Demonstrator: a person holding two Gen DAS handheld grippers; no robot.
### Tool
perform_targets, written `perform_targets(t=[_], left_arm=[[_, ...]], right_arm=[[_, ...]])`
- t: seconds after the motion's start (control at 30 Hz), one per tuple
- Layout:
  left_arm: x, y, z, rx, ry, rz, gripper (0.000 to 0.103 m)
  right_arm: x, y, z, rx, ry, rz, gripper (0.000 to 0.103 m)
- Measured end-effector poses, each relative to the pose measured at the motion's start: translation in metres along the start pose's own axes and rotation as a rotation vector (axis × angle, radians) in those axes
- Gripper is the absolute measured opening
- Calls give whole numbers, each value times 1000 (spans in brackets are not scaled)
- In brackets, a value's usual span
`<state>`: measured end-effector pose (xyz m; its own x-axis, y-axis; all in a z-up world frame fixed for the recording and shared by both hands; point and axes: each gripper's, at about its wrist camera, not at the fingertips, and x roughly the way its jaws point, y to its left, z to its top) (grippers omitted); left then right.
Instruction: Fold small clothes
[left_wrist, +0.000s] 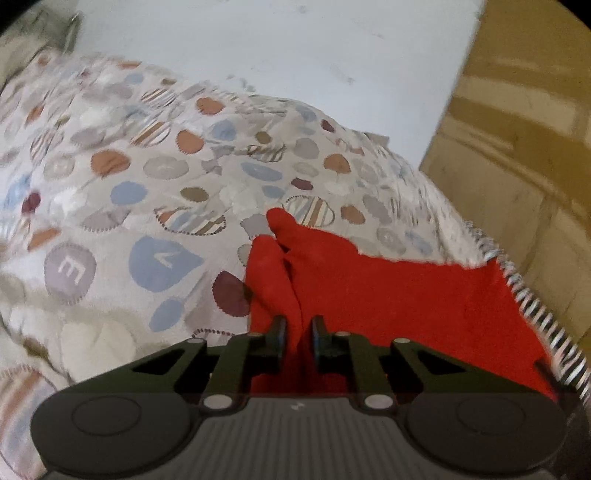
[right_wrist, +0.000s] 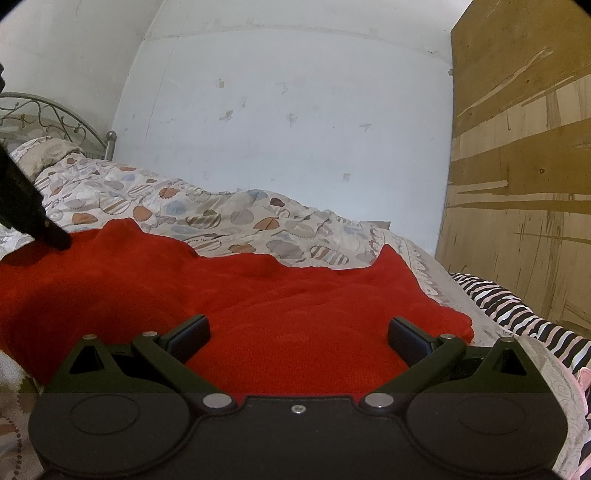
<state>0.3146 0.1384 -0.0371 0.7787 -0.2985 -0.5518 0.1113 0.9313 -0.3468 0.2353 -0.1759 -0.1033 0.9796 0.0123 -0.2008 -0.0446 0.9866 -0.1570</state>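
Red cloth (left_wrist: 369, 295) pinched in left tongs (left_wrist: 299, 332); patterned quilt (left_wrist: 147, 184) beneath.

Wooden board (right_wrist: 524, 177) blocks right – bed (right_wrist: 229, 218) ahead open

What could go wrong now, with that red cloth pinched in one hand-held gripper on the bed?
The left hand-held gripper is shut on only a narrow bunched ridge of the red cloth, so the fabric might slip free when lifted. The right hand-held gripper is open above the cloth, so one-sided pulling may drag it into wrinkles. The rumpled patterned quilt underneath is uneven, which may skew the fold.
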Motion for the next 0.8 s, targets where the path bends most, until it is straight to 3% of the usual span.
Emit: perform_targets(t=[0.07, 0.27, 0.43, 0.53, 0.6, 0.67, 0.8], left_arm=[[-4, -3, 5, -24, 0, 4, 14], [-5, -38, 14, 122, 14, 70, 14], [10, -22, 2, 118, 61, 98, 20], [17, 0, -5, 53, 84, 81, 38], [18, 8, -8, 38, 83, 77, 58], [20, 14, -11, 28, 87, 84, 66], [28, 34, -16, -55, 125, 12, 71]], right_arm=[[0, 0, 3, -2, 10, 5, 103], [1, -5, 8, 5, 33, 40, 103], [0, -4, 5, 14, 7, 43, 103], [0, -4, 3, 17, -5, 43, 103], [0, -4, 3, 18, -7, 42, 103], [0, -5, 2, 19, -9, 42, 103], [0, -6, 1, 20, -11, 42, 103]])
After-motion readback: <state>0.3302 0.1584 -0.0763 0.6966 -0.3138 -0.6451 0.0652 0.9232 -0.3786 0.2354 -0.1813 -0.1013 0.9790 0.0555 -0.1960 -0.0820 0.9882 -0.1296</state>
